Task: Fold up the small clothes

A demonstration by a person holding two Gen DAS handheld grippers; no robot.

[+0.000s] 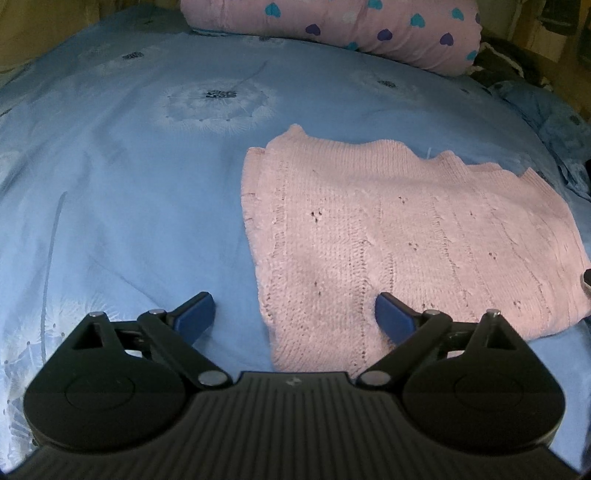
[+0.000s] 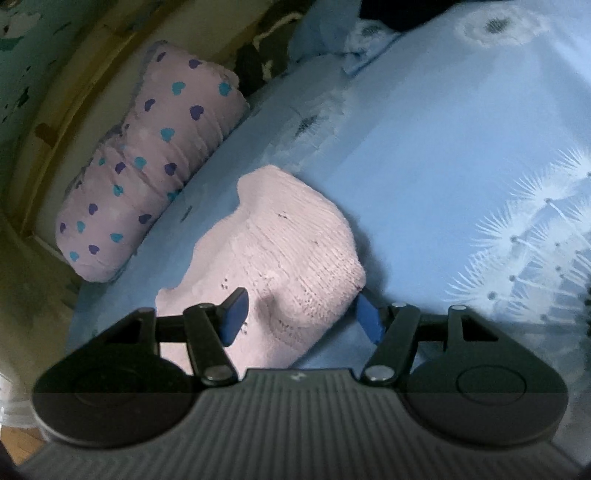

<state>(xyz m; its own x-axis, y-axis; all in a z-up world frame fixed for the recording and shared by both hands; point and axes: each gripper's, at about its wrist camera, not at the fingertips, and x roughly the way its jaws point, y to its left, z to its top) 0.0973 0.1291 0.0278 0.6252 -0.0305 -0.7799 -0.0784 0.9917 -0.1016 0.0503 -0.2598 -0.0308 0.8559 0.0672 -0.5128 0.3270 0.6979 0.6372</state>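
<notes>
A pink knitted garment [image 1: 406, 229] lies folded flat on the blue bedsheet [image 1: 129, 184]. My left gripper [image 1: 293, 314] hovers low over its near left corner, open wide. One blue pad [image 1: 391, 317] is over the knit and the other is over bare sheet, and neither presses. In the right wrist view the same garment [image 2: 295, 251] bulges at its folded end. My right gripper [image 2: 301, 319] straddles that end with its jaws apart. The left pad [image 2: 234, 317] is over the knit and the right pad [image 2: 369, 321] sits just beside the garment's corner. I see no grip.
A pink pillow with blue and purple hearts [image 1: 351, 29] [image 2: 155, 166] lies along the far edge of the bed. Dark bundled cloth [image 1: 509, 66] sits beside it. A wooden bed frame [image 2: 74, 110] and a wall lie beyond. The sheet [image 2: 424, 166] carries dandelion prints.
</notes>
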